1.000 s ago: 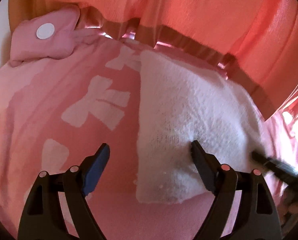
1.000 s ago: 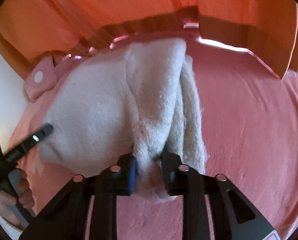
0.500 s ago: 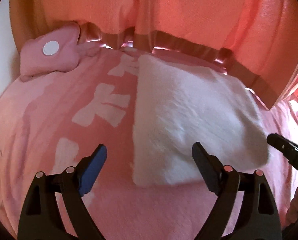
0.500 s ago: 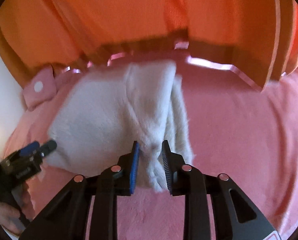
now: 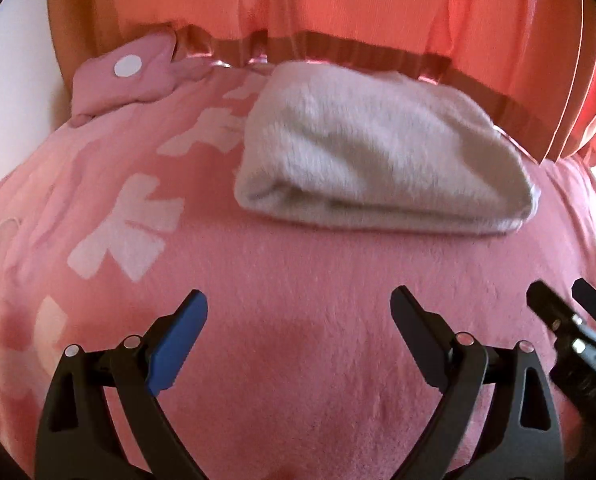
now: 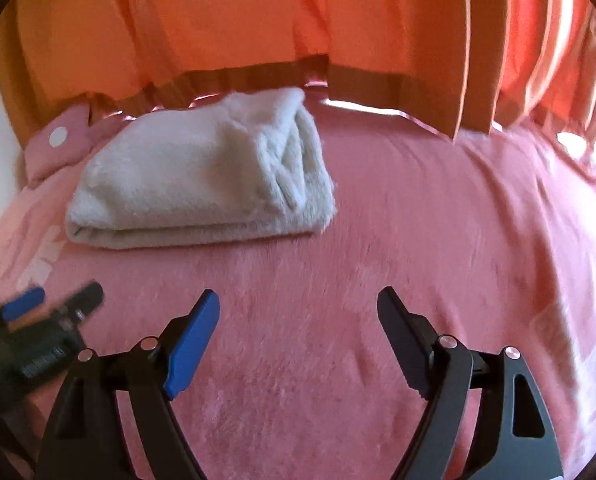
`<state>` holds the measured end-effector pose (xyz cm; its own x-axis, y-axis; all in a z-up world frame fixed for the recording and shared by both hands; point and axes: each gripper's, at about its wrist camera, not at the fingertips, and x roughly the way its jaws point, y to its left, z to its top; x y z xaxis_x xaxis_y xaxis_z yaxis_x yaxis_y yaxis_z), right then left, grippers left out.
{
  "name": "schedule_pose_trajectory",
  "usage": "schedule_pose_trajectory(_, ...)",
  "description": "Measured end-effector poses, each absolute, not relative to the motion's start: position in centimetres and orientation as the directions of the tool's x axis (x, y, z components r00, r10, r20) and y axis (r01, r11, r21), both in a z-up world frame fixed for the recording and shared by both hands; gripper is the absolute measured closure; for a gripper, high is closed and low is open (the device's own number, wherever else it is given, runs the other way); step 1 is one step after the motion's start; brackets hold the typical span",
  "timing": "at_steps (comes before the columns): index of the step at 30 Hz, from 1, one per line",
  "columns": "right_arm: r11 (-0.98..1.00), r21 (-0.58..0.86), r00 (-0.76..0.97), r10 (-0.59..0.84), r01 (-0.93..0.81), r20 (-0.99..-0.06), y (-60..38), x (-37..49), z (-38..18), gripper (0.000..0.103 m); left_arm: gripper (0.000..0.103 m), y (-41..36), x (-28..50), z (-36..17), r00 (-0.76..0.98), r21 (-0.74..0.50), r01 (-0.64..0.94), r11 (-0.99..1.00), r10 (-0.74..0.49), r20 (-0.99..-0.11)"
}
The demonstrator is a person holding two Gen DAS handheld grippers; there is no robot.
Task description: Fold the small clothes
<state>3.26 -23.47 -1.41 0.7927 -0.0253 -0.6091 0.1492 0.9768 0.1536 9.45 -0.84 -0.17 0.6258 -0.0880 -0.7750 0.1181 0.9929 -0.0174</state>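
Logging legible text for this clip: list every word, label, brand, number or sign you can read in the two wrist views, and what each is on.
Nothing can be read in either view.
Pale print on the left gripper body, seen in the right wrist view: too blurred to read.
White garment, pink blanket with white bow shapes, pink cushion with a plain white dot: no text.

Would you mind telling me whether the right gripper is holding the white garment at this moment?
No, the right gripper has its jaws wide apart over bare pink blanket, while the folded white garment lies apart, farther away.
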Motion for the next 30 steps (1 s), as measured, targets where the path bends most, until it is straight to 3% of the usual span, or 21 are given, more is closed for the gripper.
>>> schedule_pose_trajectory(14,0.991,0.04,0.789,-0.08,0.131,-0.61,-20.5,3.8,-3.5,0.024,0.013,-1.0,9.3,-1.5,0.636,0.032,0.08,0.996,-0.027,-0.771)
schedule_pose_trajectory(30,0.989,0.048,0.78,-0.079,0.138,-0.621,-20.7,4.1,-3.6,0.024,0.017,-1.2,9.1,-1.7,0.641,0.062,0.07,0.996,0.003,-0.767)
